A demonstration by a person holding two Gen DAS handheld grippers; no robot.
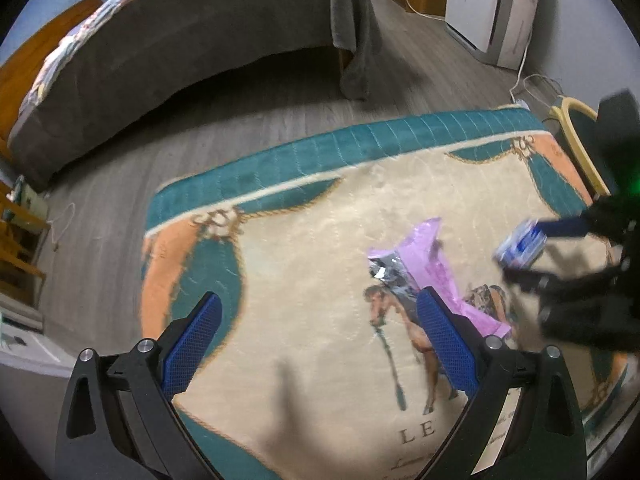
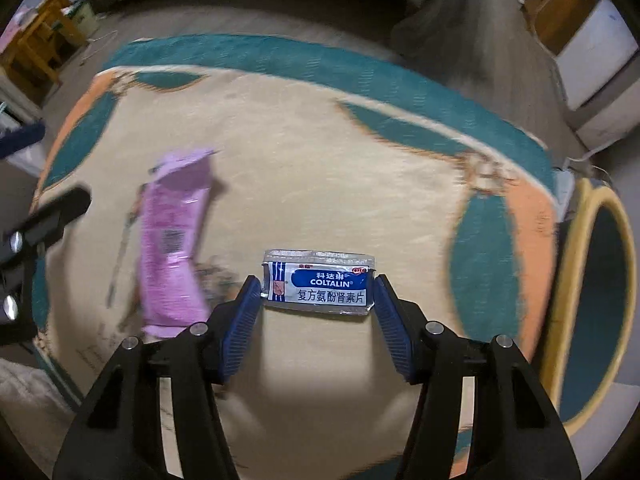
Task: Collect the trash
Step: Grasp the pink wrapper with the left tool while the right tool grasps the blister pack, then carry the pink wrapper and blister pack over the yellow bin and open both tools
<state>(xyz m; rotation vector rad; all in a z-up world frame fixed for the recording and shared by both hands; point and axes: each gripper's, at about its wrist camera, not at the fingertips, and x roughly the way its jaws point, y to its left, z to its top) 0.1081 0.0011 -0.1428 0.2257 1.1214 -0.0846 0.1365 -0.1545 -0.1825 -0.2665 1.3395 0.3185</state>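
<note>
My right gripper (image 2: 316, 292) is shut on a small blue and silver Coltalin sachet (image 2: 318, 285), held by its two ends above the rug. The same sachet (image 1: 520, 245) shows in the left wrist view, in the right gripper at the right edge. A purple wrapper (image 1: 416, 264) with a torn silver end lies on the rug; in the right wrist view it (image 2: 172, 248) lies to the left of the sachet. My left gripper (image 1: 320, 312) is open and empty above the rug, its right finger over the wrapper's near end.
A cream, teal and orange rug (image 1: 304, 240) with a horse picture covers the grey wood floor. A round bin with a yellow rim (image 2: 580, 308) stands at the rug's right edge. A grey bed (image 1: 168, 52) lies behind, white appliances (image 1: 488, 4) at the back right.
</note>
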